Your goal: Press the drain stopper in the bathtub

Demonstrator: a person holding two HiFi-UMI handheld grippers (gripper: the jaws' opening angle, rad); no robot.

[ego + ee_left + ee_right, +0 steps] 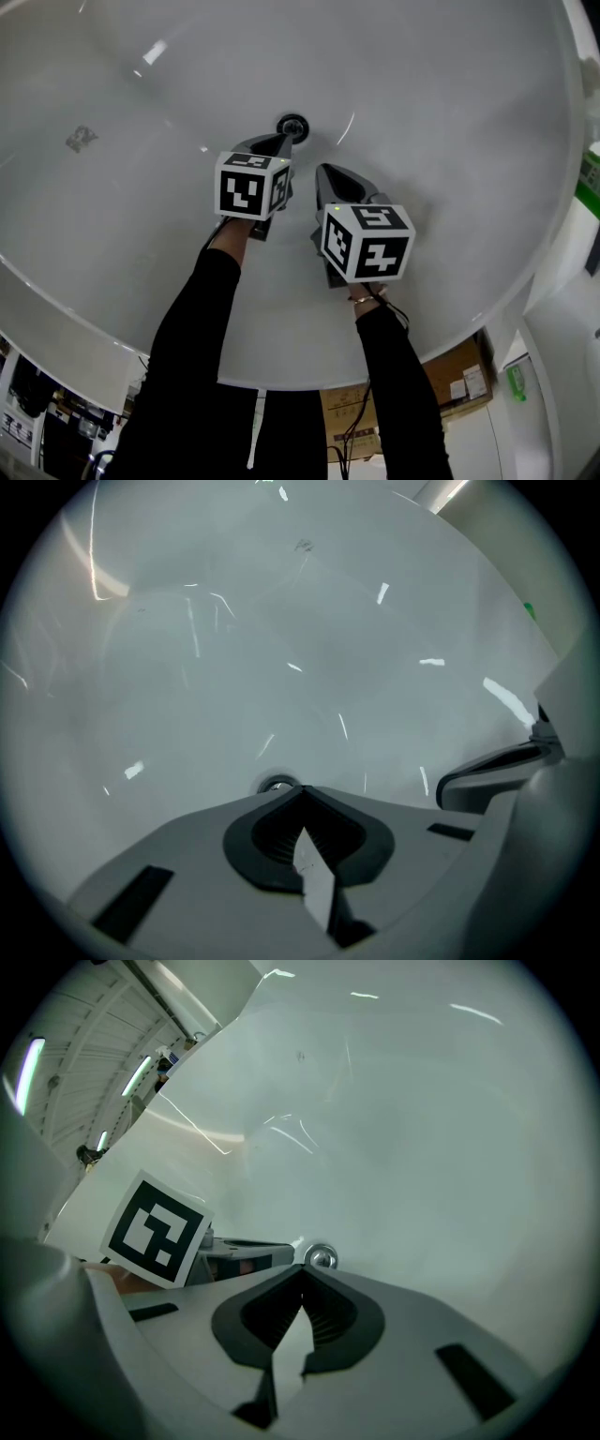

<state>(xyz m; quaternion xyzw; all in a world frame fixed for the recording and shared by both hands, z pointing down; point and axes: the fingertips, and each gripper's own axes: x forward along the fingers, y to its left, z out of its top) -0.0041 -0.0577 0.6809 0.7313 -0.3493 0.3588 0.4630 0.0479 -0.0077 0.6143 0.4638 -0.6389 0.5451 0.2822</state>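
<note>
The round chrome drain stopper [292,126] sits in the floor of the white bathtub [450,141]. My left gripper [282,142] is shut with nothing in it, its tip right beside the stopper on the near side. In the left gripper view the stopper [278,785] peeks out just past the closed tips of the left gripper [300,790]. My right gripper [322,170] is also shut and empty, a little nearer and to the right of the stopper. Ahead of the tips of the right gripper [302,1267] in its own view lies the stopper [322,1258].
The tub's curved rim [94,323] runs along the near side. A cardboard box [459,375] stands on the floor below it. A green-labelled item [589,183] is at the right edge. A small grey mark [82,139] shows on the tub wall at left.
</note>
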